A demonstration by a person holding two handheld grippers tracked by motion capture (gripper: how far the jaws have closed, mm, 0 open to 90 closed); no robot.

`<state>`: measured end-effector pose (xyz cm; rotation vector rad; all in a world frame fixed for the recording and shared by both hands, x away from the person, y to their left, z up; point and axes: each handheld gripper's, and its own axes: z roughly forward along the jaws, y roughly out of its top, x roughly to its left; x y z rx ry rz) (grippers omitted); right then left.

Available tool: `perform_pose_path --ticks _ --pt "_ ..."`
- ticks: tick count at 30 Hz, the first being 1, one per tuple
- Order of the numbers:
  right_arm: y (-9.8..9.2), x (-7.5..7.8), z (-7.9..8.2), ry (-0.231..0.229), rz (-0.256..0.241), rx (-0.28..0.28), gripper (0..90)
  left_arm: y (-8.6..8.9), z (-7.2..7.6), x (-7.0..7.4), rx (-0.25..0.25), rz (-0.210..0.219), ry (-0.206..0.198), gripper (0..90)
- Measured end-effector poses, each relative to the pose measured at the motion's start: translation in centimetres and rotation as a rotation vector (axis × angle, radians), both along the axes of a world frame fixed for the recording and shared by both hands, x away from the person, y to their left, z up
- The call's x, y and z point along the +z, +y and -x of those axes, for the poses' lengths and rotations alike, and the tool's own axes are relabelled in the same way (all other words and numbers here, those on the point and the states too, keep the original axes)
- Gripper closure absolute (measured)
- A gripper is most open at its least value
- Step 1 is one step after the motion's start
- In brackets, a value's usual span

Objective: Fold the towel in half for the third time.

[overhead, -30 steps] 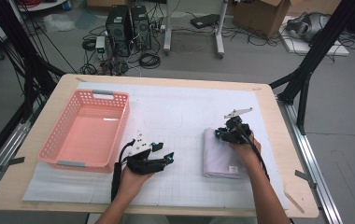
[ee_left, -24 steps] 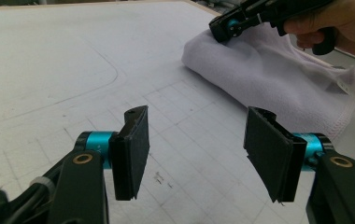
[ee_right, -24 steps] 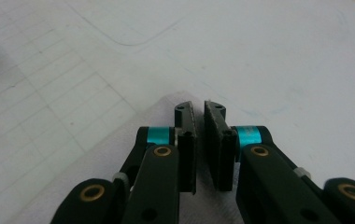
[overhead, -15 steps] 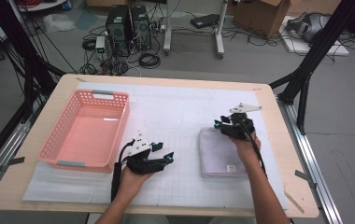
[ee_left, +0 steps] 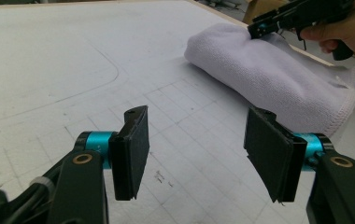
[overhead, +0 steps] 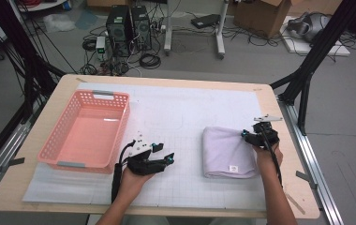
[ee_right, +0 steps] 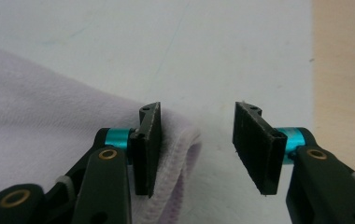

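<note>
Right gripper (ee_right: 196,149) gapes empty at the folded towel's (overhead: 225,152) corner; bare mat (overhead: 185,112) beyond.

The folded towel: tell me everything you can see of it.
The towel is pale lilac terry cloth, folded into a thick rectangle with a rounded fold along its left side and stitched hems. A small white label sits near its front edge. It lies flat on the white gridded mat, right of the pink basket. The right gripper is open at its far right corner, one jaw resting against the hem. The left gripper is open and apart from it.
</note>
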<state>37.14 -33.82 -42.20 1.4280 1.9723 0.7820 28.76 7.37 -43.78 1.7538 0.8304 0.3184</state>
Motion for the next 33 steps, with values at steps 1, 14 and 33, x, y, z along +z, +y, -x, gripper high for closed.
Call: perform_pose_path --ticks 1,14,33 --pt "-0.2 0.4 0.3 -0.026 -0.036 0.006 53.7 0.0 0.0 0.0 0.000 -0.002 0.001 40.7" --pt "-0.4 -0.5 4.7 0.068 -0.076 0.188 70.8 0.0 0.1 0.1 0.006 0.000 -0.005 40.6" --pt "-1.8 -1.4 12.5 0.028 -0.128 0.272 65.9 0.2 0.1 0.2 0.045 0.027 -0.018 31.2"
